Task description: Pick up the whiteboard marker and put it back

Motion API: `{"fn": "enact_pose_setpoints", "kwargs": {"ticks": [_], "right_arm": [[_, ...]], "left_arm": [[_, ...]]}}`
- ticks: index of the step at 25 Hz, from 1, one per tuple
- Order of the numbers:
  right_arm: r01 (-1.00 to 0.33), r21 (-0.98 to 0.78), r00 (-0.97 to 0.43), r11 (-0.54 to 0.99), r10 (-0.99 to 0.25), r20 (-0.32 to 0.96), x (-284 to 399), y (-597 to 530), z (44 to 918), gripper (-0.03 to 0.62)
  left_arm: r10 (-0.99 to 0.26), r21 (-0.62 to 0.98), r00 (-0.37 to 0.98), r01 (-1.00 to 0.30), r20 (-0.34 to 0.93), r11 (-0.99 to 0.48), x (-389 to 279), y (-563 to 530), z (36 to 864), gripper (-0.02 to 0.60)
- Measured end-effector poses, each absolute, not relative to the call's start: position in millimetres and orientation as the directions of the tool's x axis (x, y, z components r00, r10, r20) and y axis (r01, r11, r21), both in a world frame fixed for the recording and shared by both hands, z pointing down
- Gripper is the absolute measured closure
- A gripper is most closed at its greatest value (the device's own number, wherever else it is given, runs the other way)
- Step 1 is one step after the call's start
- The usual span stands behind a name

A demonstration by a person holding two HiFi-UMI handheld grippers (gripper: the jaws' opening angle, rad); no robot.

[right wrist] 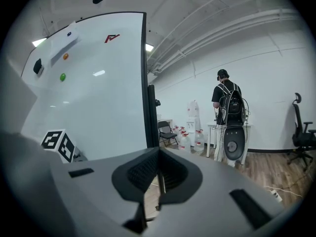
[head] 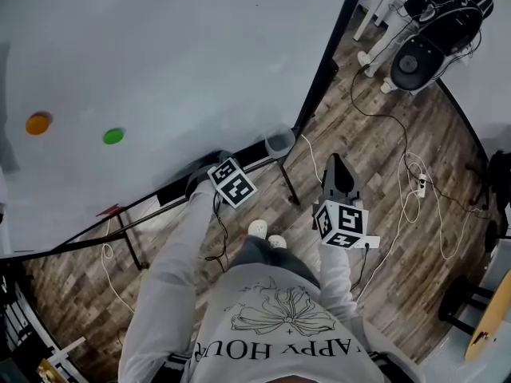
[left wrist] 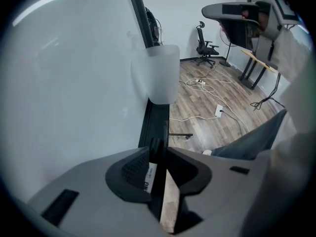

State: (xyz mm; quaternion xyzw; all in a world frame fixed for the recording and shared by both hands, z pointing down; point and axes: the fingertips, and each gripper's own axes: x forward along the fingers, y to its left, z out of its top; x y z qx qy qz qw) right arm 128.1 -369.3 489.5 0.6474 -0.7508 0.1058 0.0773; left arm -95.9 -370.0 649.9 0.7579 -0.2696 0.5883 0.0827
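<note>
Whiteboard (head: pixel 160 54) is filling the background, its ledge (left wrist: pixel 154 120) running below. Left tongs (left wrist: pixel 157 152) are standing slightly apart around the marker (left wrist: pixel 148 174), seemingly not pinching it, just over the ledge. Right tongs (right wrist: pixel 158 169) are resting together, empty. Aligning the marker along the ledge seems wise.

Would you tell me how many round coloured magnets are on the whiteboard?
2: an orange magnet at the head view's left, and a green magnet just right of it. Others may be out of frame.
</note>
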Motion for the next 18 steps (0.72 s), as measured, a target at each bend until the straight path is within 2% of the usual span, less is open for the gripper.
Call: {"fn": "enact_pose_setpoints", "kwargs": {"ticks": [8,18], "right_arm": [[-0.987,-0.063,-0.156,0.145,-0.954,0.257,129.6,-367.5,492.5,0.591],[-0.984,-0.066,-0.176,0.164,-0.95,0.258,124.9,-363.1,492.9,0.591]], "left_arm": [[-0.281,-0.151,0.182,-0.518,0.942,-0.842,-93.6,-366.9,653.5,0.508],[-0.345,-0.221,0.159,-0.513,0.925,-0.829,-93.7,-364.8,650.8,0.523]]}}
